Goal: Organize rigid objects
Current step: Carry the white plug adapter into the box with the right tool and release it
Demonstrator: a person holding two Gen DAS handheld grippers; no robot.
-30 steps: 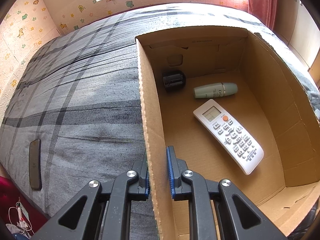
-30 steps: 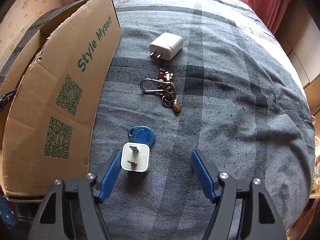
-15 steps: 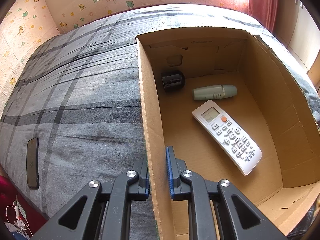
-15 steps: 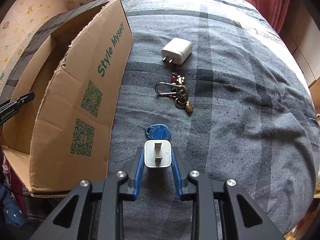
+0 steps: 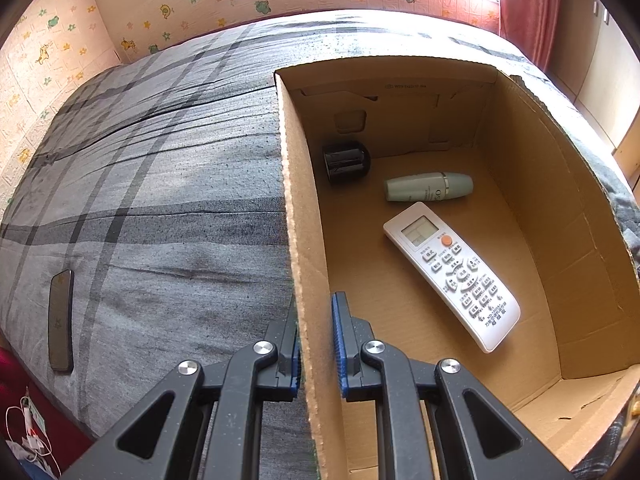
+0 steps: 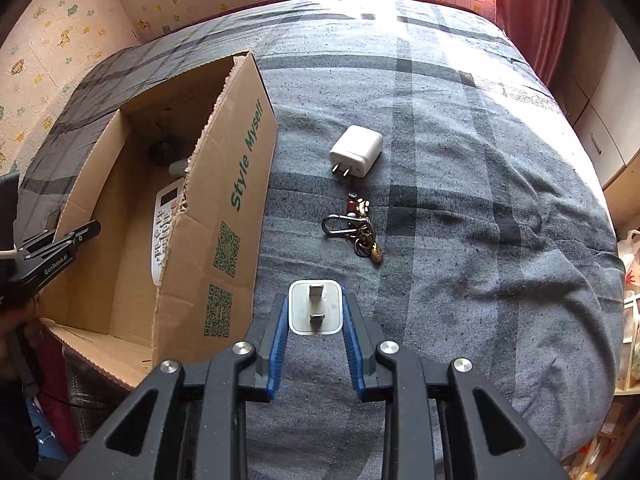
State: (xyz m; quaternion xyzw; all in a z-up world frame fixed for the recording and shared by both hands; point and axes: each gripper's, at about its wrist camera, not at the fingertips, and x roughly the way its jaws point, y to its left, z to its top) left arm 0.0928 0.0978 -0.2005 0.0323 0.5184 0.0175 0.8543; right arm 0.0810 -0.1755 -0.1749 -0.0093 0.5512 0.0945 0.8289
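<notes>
My right gripper [image 6: 315, 308] is shut on a small white charger plug [image 6: 315, 307], held above the grey plaid bedspread [image 6: 460, 200] with its prongs facing me. It hides the blue key fob beneath. A bigger white charger [image 6: 356, 151] and a bunch of keys [image 6: 358, 228] lie farther out. My left gripper [image 5: 316, 320] is shut on the near wall of the open cardboard box [image 5: 298, 200]. Inside the box lie a white remote control [image 5: 452, 272], a pale green bottle [image 5: 428, 187] and a black cylinder [image 5: 346, 161].
The box [image 6: 232, 216] stands left of the held plug in the right wrist view, with the left gripper [image 6: 48, 248] at its far wall. A dark phone [image 5: 61, 320] lies on the bedspread near the bed's left edge. Walls and a red curtain [image 6: 528, 8] ring the bed.
My right gripper closed on the small white charger plug and lifted it off the bedspread, covering the blue key fob from view. The left gripper kept its hold on the box wall.
</notes>
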